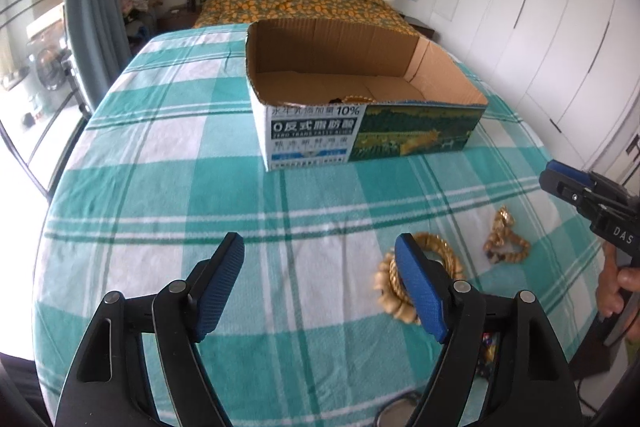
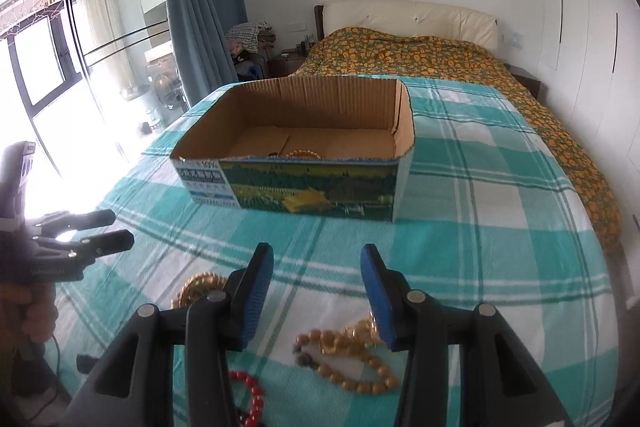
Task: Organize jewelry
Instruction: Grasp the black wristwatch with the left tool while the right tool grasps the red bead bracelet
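An open cardboard box (image 1: 448, 95) (image 2: 404, 131) sits on the checked cloth, with a gold bead bracelet (image 1: 357, 99) (image 2: 304, 153) inside at its near wall. My left gripper (image 1: 320, 287) is open and empty, above the cloth, its right finger over a coiled gold and bead bracelet pile (image 1: 436, 259). A tan bead bracelet with a gold chain (image 1: 505, 245) (image 2: 352, 359) lies further right. My right gripper (image 2: 318, 299) is open and empty just above it. A red bead bracelet (image 2: 250, 397) and another gold bead pile (image 2: 200, 287) lie to its left.
The checked cloth (image 1: 160, 187) covers the foot of a bed with an orange-flowered quilt (image 2: 440, 55). Wardrobe doors (image 1: 540, 27) stand to the right, a curtain (image 2: 196, 7) and glass doors to the left. The other gripper shows at each view's edge (image 1: 560, 183) (image 2: 116, 227).
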